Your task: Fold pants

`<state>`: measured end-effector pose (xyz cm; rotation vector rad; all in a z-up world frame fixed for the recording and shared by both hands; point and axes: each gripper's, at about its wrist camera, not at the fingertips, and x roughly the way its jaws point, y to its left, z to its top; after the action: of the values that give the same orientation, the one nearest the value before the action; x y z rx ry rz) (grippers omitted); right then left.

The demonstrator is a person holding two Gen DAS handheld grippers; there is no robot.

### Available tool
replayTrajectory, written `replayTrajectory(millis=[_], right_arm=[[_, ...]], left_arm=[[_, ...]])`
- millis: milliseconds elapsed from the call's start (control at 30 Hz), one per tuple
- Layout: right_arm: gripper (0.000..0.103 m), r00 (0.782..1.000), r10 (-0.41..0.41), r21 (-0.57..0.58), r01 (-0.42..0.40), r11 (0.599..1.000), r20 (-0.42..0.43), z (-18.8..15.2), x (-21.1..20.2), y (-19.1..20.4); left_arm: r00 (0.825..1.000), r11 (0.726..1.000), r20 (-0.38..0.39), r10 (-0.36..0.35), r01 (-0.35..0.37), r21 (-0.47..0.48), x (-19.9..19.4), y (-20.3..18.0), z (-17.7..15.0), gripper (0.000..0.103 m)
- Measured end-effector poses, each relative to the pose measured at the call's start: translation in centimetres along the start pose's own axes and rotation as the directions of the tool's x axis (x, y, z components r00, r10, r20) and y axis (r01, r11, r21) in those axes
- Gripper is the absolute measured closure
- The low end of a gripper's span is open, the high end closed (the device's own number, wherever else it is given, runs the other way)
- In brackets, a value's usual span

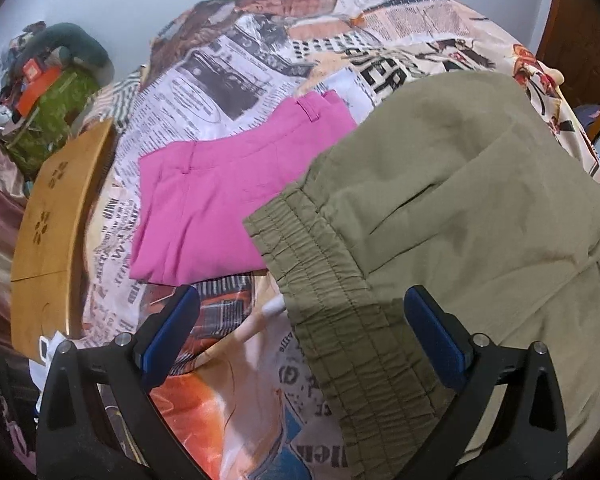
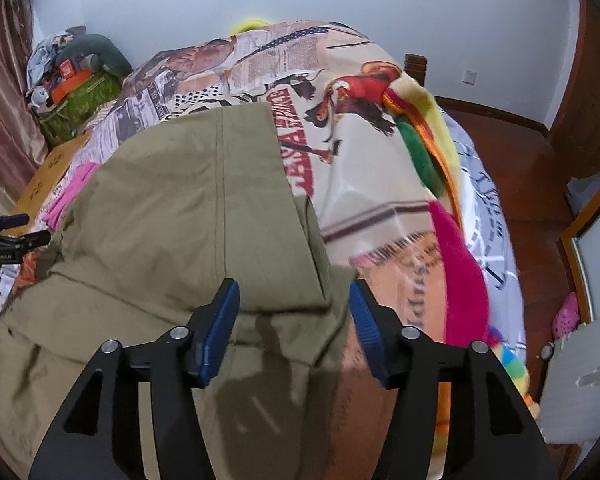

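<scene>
Olive-green pants (image 1: pixel 460 208) lie partly folded on a bed covered with a newspaper-print sheet (image 1: pixel 236 64). Their elastic waistband (image 1: pixel 332 300) runs toward me in the left wrist view. My left gripper (image 1: pixel 300 304) is open and empty, its jaws standing to either side of the waistband, just above it. In the right wrist view the pants (image 2: pixel 188 208) fill the left half, with a folded edge near the fingers. My right gripper (image 2: pixel 294 300) is open and empty above that folded edge.
Folded pink pants (image 1: pixel 220 196) lie beside the olive pair. A wooden board (image 1: pixel 52 232) sits at the bed's left edge. A pile of bags and clothes (image 1: pixel 48 96) stands at the back left. A colourful blanket (image 2: pixel 440 184) hangs off the bed's right side above the wooden floor (image 2: pixel 532 184).
</scene>
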<state>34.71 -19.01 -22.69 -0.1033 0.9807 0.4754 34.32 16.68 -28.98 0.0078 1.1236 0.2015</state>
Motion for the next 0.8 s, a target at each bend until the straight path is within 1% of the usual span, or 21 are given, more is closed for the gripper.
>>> replayTrajectory(millis=[100,233,300,367,400,467,500,533,567,600,633,700,800], right_arm=[[0.044,1.0,-0.007,0.004,0.007,1.0,-0.024,-0.1,1.4,0.5],[0.044,0.996,0.015,0.037,-0.012,0.999,-0.089,-0.3,3.5,0.2],[0.044,0.996,0.029,0.05,-0.025,0.998,-0.085,-0.3,4.0,0.1],[0.044,0.996,0.036,0.05,-0.032,0.998,-0.084,-0.4,4.1,0.2],[0.045,0.996,0.038,0.047,-0.034,0.998,-0.083,-0.4,4.3,0.2],[0.053,0.996,0.034,0.027,-0.032,0.999,-0.077,-0.5,4.4,0.5],[0.062,0.997,0.019,0.008,-0.019,1.0,-0.071,-0.6,4.3,0.7],[0.074,0.998,-0.007,-0.015,0.006,1.0,-0.06,-0.5,4.2,1.0],[0.08,0.998,-0.027,-0.024,0.026,0.999,-0.056,-0.5,4.1,1.0],[0.09,0.998,-0.034,-0.016,0.033,0.999,-0.046,-0.3,3.7,0.9],[0.097,0.999,-0.024,0.003,0.024,1.0,-0.033,-0.2,3.4,0.7],[0.098,1.0,-0.018,0.021,0.018,1.0,-0.001,0.2,2.5,0.5],[0.099,0.999,-0.029,-0.014,0.03,0.999,0.043,0.6,1.2,1.0]], left_arm=[[0.999,1.0,-0.033,-0.026,0.026,0.003,1.3,-0.2,-0.3,0.0],[0.994,0.998,-0.085,-0.062,0.063,0.008,3.2,-0.9,-0.9,0.0],[0.991,0.996,-0.102,-0.089,0.091,0.01,3.9,-1.4,-1.0,0.0],[0.991,0.996,-0.094,-0.092,0.094,0.009,4.0,-1.6,-1.0,0.0],[0.992,0.995,-0.089,-0.094,0.095,0.009,3.9,-1.6,-1.0,0.0],[0.993,0.996,-0.076,-0.089,0.09,0.006,3.8,-1.6,-1.0,0.0],[0.994,0.996,-0.068,-0.084,0.085,0.007,3.7,-1.6,-1.0,0.0],[0.996,0.997,-0.054,-0.07,0.07,0.011,3.6,-1.6,-1.1,0.002],[0.997,0.998,-0.043,-0.057,0.058,0.018,3.4,-1.8,-1.1,0.006],[0.999,0.999,-0.025,-0.037,0.038,0.031,3.1,-2.0,-1.1,0.007],[1.0,0.999,-0.012,-0.021,0.022,0.044,2.8,-2.2,-1.0,0.011],[0.999,0.996,0.02,0.031,-0.032,0.084,2.2,-3.1,-1.2,0.015],[0.994,0.988,0.058,0.092,-0.098,0.12,1.9,-3.3,-0.8,0.018]])
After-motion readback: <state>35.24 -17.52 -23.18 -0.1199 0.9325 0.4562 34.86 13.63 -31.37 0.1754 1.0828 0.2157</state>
